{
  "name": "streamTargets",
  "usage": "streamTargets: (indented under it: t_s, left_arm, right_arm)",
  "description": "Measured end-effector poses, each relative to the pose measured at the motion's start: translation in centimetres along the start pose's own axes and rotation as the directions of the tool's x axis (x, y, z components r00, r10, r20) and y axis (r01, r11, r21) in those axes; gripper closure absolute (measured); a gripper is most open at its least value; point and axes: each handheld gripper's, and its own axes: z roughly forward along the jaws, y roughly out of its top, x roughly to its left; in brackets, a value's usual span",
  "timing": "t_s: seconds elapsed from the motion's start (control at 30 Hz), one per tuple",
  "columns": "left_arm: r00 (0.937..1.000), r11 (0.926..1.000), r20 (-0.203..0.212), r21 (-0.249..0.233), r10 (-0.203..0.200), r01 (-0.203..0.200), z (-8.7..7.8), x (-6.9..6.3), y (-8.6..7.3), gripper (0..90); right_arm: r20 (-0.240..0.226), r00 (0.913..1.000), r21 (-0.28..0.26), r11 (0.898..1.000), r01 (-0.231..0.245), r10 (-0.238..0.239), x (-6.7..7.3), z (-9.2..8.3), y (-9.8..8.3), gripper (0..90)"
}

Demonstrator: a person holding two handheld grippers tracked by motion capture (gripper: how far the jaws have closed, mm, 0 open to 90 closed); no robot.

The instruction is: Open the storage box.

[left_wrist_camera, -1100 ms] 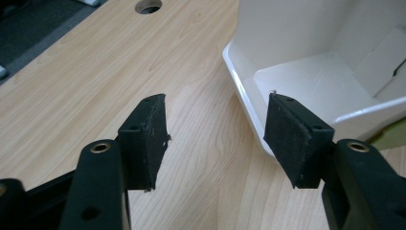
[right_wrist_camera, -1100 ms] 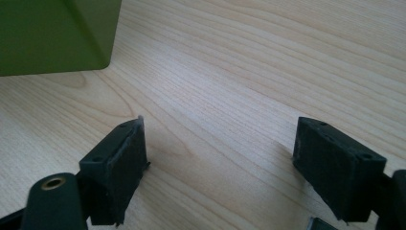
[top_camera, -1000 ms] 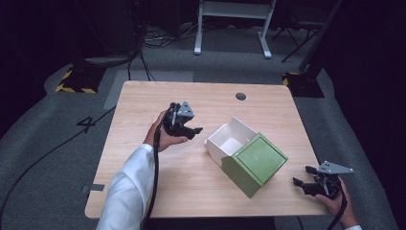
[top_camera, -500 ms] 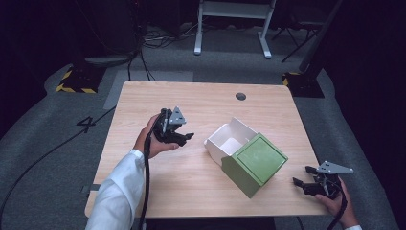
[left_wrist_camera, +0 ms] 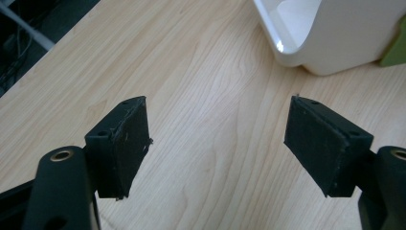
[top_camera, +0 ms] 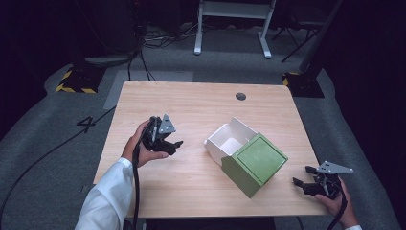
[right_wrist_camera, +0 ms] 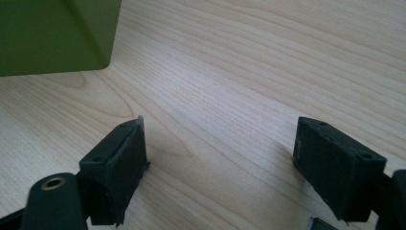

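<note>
The left gripper (top_camera: 176, 143) hangs over the left half of the tabletop (top_camera: 191, 103), a little way left of the box (top_camera: 229, 142). Its fingers (left_wrist_camera: 125, 143) have just been opening and stand wide apart with nothing between them. I judge the step to be a release and retreat from the box: keep the fingers spread and draw straight away, so no pad clips the white wall.

The box sits right of centre: a white tray with a green sleeve (top_camera: 253, 163) slid partway off its near-right end. Its long axis runs diagonally, the open white end pointing far-left and the green end near-right.

The right gripper (top_camera: 302, 175) rests at the near-right corner, its 2 fingers (right_wrist_camera: 115, 167) wide open and empty.
</note>
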Motion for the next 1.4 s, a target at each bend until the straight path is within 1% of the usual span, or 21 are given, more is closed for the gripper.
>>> streamTargets:
  t_s: [0.07, 0.1, 0.13, 0.2, 0.27, 0.33, 0.53, 0.6, 0.67, 0.73, 0.83, 0.93, 1.03, 1.07, 1.1, 1.13, 1.23, 1.27, 1.3, 1.33, 1.4]
  left_arm:
    - [0.9999, 0.9999, -0.007, 0.015, 0.009, -0.009, -0.2, -0.1, -0.4, 20.5]
    - [0.9999, 0.9997, -0.002, 0.020, 0.015, -0.015, -0.2, -0.2, -0.7, 18.9]
    - [1.0000, 0.9997, 0.006, 0.022, 0.007, -0.007, -0.3, -0.3, -0.9, 17.8]
    - [0.9998, 0.9994, -0.005, 0.028, 0.019, -0.019, -0.4, -0.6, -1.5, 17.7]
    - [0.9998, 0.9992, -0.008, 0.037, 0.016, -0.016, -0.4, -1.0, -2.1, 17.7]
    - [0.9995, 0.9987, -0.023, 0.046, 0.022, -0.021, -0.4, -1.3, -2.8, 17.8]
    - [0.9993, 0.9976, -0.038, 0.069, -0.004, 0.007, -0.3, -1.8, -5.3, 18.3]
    - [0.9990, 0.9968, -0.037, 0.075, -0.026, 0.029, -0.3, -1.9, -6.2, 18.6]
    - [0.9983, 0.9959, -0.048, 0.082, -0.034, 0.038, -0.2, -2.0, -7.2, 18.6]
    - [0.9968, 0.9949, -0.053, 0.079, -0.059, 0.063, -0.2, -2.2, -8.1, 18.6]
    - [0.9940, 0.9935, -0.077, 0.076, -0.078, 0.084, -0.1, -2.4, -9.5, 18.7]
    - [0.9888, 0.9885, -0.080, 0.075, -0.126, 0.132, -0.1, -2.3, -10.7, 18.5]
    - [0.9850, 0.9843, -0.081, 0.077, -0.153, 0.159, 0.1, -2.5, -11.8, 18.1]
    - [0.9831, 0.9825, -0.077, 0.072, -0.166, 0.172, 0.1, -2.5, -12.2, 18.1]
    - [0.9796, 0.9784, -0.072, 0.074, -0.188, 0.193, 0.2, -2.5, -12.6, 18.1]
    - [0.9781, 0.9765, -0.073, 0.080, -0.195, 0.201, 0.2, -2.6, -12.9, 18.1]
    - [0.9656, 0.9652, -0.051, 0.047, -0.255, 0.257, 0.1, -2.4, -13.9, 17.9]
    - [0.9585, 0.9582, -0.038, 0.036, -0.282, 0.284, 0.0, -2.3, -14.3, 17.7]
    - [0.9491, 0.9490, -0.021, 0.020, -0.314, 0.315, 0.1, -2.1, -14.7, 17.9]
    - [0.9366, 0.9364, -0.009, 0.020, -0.350, 0.350, 0.0, -1.9, -15.0, 17.8]
    - [0.9316, 0.9315, -0.026, 0.023, -0.363, 0.363, -0.3, -1.8, -15.3, 17.1]
  right_arm:
    - [0.000, 1.0000, 0.000, 1.000, 0.000, 0.000, 0.0, 0.0, 0.0, 18.9]
    - [0.001, 1.0000, 0.000, 1.000, 0.000, 0.000, 0.0, 0.0, 0.0, 18.9]
    - [0.001, 1.0000, 0.000, 1.000, 0.000, 0.000, 0.0, 0.0, 0.0, 18.9]
    - [0.001, 1.0000, 0.000, 1.000, 0.000, 0.000, 0.0, 0.0, 0.0, 18.9]
    - [0.001, 1.0000, 0.000, 1.000, 0.000, 0.000, 0.0, 0.0, 0.0, 18.9]
    - [0.003, 1.0000, 0.000, 1.000, -0.001, 0.001, 0.0, 0.0, 0.0, 18.9]
    - [0.005, 1.0000, 0.001, 1.000, -0.002, 0.002, 0.0, 0.0, 0.0, 18.9]
    - [0.005, 1.0000, 0.001, 1.000, -0.003, 0.003, 0.0, 0.0, 0.0, 18.9]
    - [0.005, 1.0000, 0.001, 1.000, -0.003, 0.003, 0.0, 0.0, 0.0, 18.9]
    - [0.005, 1.0000, 0.001, 1.000, -0.003, 0.003, 0.0, 0.0, 0.0, 18.9]
    - [0.005, 1.0000, 0.001, 1.000, -0.003, 0.003, 0.0, 0.0, 0.0, 18.9]
    - [0.006, 1.0000, 0.000, 1.000, -0.002, 0.002, 0.0, 0.0, 0.0, 18.9]
    - [0.006, 1.0000, 0.000, 1.000, -0.001, 0.001, 0.0, 0.0, 0.0, 18.9]
    - [0.006, 1.0000, 0.000, 1.000, -0.002, 0.002, 0.0, 0.0, 0.0, 18.9]
    - [0.006, 1.0000, 0.000, 1.000, -0.002, 0.002, 0.0, 0.0, 0.0, 18.9]
    - [0.006, 1.0000, 0.000, 1.000, -0.002, 0.002, 0.0, 0.0, 0.0, 18.9]
    - [0.006, 1.0000, 0.000, 1.000, -0.002, 0.002, 0.0, 0.0, 0.0, 18.9]
    - [0.006, 1.0000, 0.000, 1.000, -0.002, 0.002, 0.0, 0.0, 0.0, 18.9]
    - [0.006, 1.0000, 0.000, 1.000, -0.001, 0.001, 0.0, 0.0, 0.0, 18.9]
    - [0.006, 1.0000, 0.000, 1.000, -0.001, 0.001, 0.0, 0.0, 0.0, 18.9]
    - [0.006, 1.0000, 0.000, 1.000, -0.001, 0.001, 0.0, 0.0, 0.0, 19.0]
